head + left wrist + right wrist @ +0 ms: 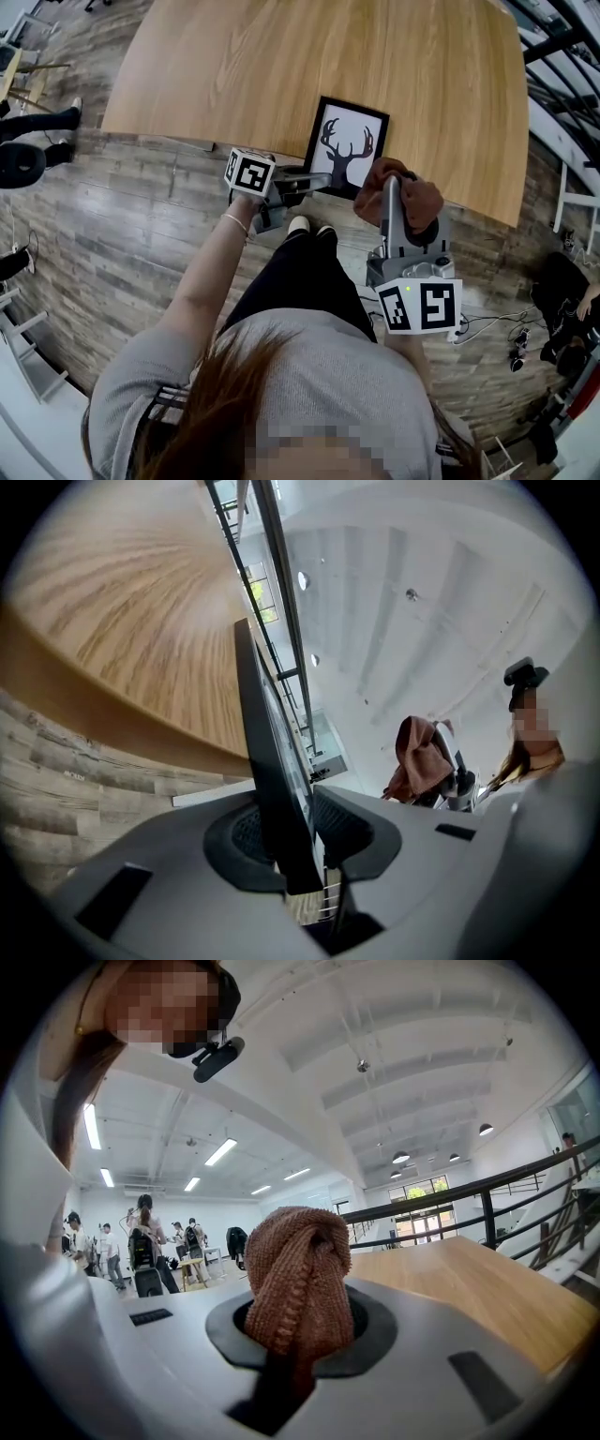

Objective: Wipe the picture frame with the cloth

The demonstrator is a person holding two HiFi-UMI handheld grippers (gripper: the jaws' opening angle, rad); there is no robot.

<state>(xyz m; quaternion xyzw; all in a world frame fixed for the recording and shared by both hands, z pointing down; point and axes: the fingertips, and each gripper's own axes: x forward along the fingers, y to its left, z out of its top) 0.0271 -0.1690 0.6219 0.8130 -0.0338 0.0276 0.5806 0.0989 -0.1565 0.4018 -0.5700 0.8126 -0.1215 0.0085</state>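
A black picture frame (pixel 345 145) with a deer silhouette lies at the near edge of the wooden table (pixel 281 66). My left gripper (pixel 305 180) is shut on its lower left edge. In the left gripper view the frame (pixel 267 761) stands edge-on between the pads of that gripper (pixel 295 832), against the table (pixel 122 602). My right gripper (pixel 392 185) hovers just right of the frame, shut on a bunched brown cloth (pixel 419 202). In the right gripper view the cloth (pixel 300 1279) bulges up out of the right gripper (pixel 300 1326). The cloth (pixel 417 757) is apart from the frame.
The table's near edge (pixel 234 145) runs right in front of the person's shoes (pixel 309 227) on the plank floor. Cables (pixel 497 323) lie on the floor at right. A dark railing (pixel 469 1199) stands behind the table (pixel 469 1283), and several people (pixel 141 1232) stand far off.
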